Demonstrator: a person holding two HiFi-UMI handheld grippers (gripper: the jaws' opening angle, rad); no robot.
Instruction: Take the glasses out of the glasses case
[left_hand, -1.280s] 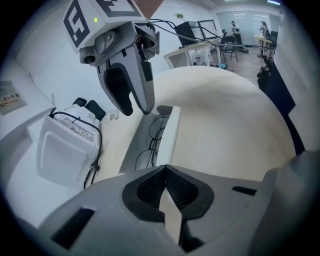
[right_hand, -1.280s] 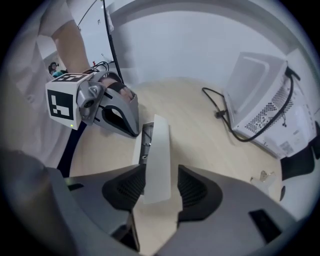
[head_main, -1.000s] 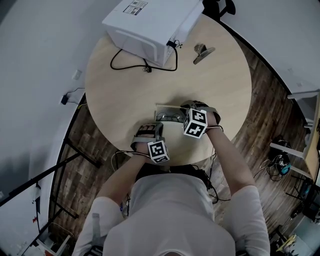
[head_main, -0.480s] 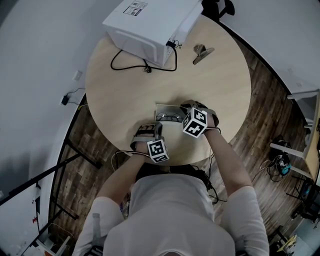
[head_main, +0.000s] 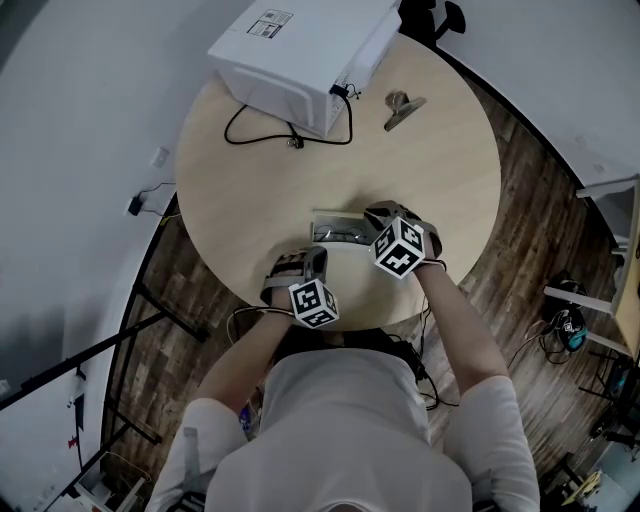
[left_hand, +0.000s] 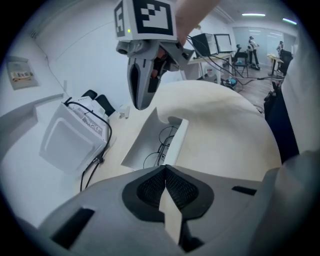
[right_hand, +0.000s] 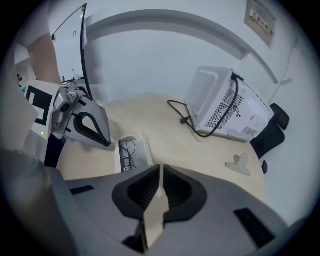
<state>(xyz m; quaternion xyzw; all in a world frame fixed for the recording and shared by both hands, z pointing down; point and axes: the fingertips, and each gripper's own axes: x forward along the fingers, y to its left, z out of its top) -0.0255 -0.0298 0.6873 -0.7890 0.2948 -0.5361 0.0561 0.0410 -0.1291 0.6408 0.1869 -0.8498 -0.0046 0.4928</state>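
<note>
An open white glasses case (head_main: 328, 217) lies near the table's front edge, with thin dark wire glasses (head_main: 340, 233) lying inside it. The left gripper view shows the case (left_hand: 142, 142) and the glasses (left_hand: 161, 150) just ahead of my left gripper (left_hand: 165, 186), whose jaws are shut on nothing. My left gripper (head_main: 299, 260) hovers in front of the case, left of centre. At the case's right end, my right gripper (head_main: 378, 214) is also shut and empty. The right gripper view shows the case (right_hand: 141, 150) and glasses (right_hand: 128, 151) beyond my right gripper (right_hand: 160, 187).
A white microwave (head_main: 305, 50) with a black cable (head_main: 260, 125) stands at the far side of the round wooden table (head_main: 430, 170). A metal clip (head_main: 402, 107) lies to its right. Wooden floor surrounds the table.
Both grippers have rolled a little in place beside the case. The case and the glasses have not moved.
</note>
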